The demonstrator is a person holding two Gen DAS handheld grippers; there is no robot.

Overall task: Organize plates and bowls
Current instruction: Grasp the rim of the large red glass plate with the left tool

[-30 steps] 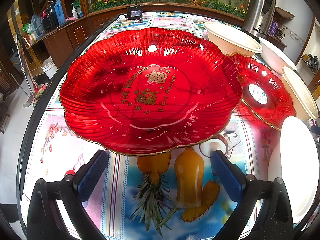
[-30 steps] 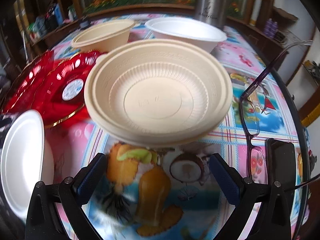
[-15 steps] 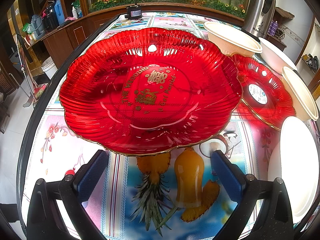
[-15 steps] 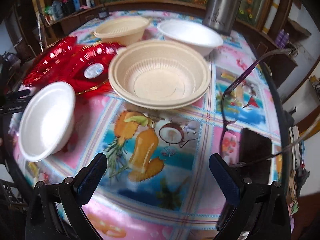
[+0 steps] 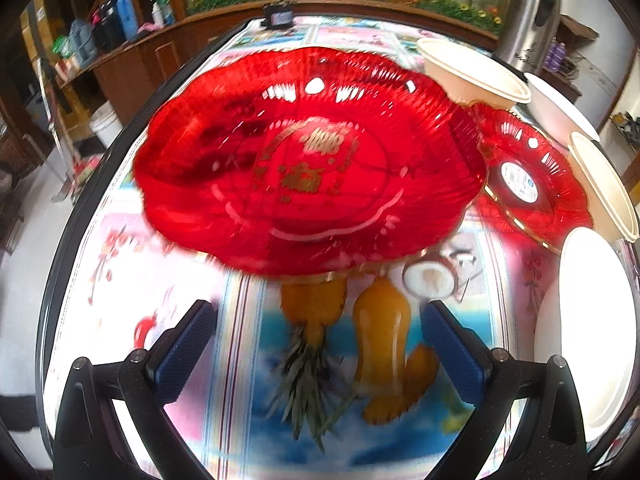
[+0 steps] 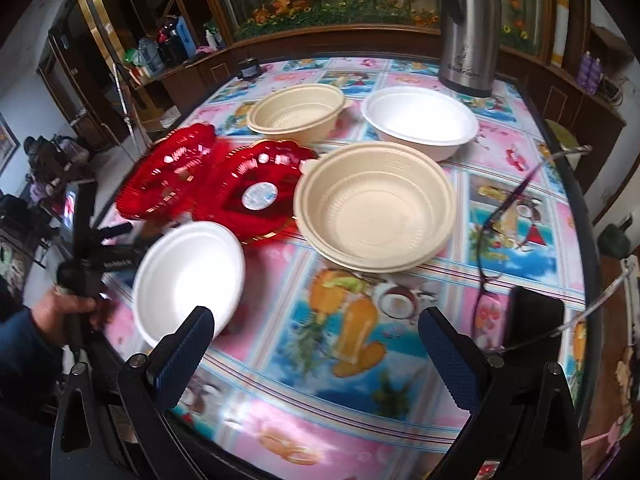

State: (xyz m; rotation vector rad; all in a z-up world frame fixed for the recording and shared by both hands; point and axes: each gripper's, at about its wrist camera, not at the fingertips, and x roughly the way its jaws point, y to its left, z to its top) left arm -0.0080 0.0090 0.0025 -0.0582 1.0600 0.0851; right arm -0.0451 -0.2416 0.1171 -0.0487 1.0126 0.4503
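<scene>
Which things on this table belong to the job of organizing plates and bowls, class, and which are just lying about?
Belong to the job:
large red plate
red plate with sticker
two beige bowls
white bowl
white foam plate

Just lying about:
steel thermos
eyeglasses
black phone

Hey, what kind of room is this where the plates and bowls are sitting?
Probably a home dining room: a round table with a fruit-print plastic cover, a steel thermos jug standing on it, and a long wooden sideboard crowded with bottles along the wall.
</scene>
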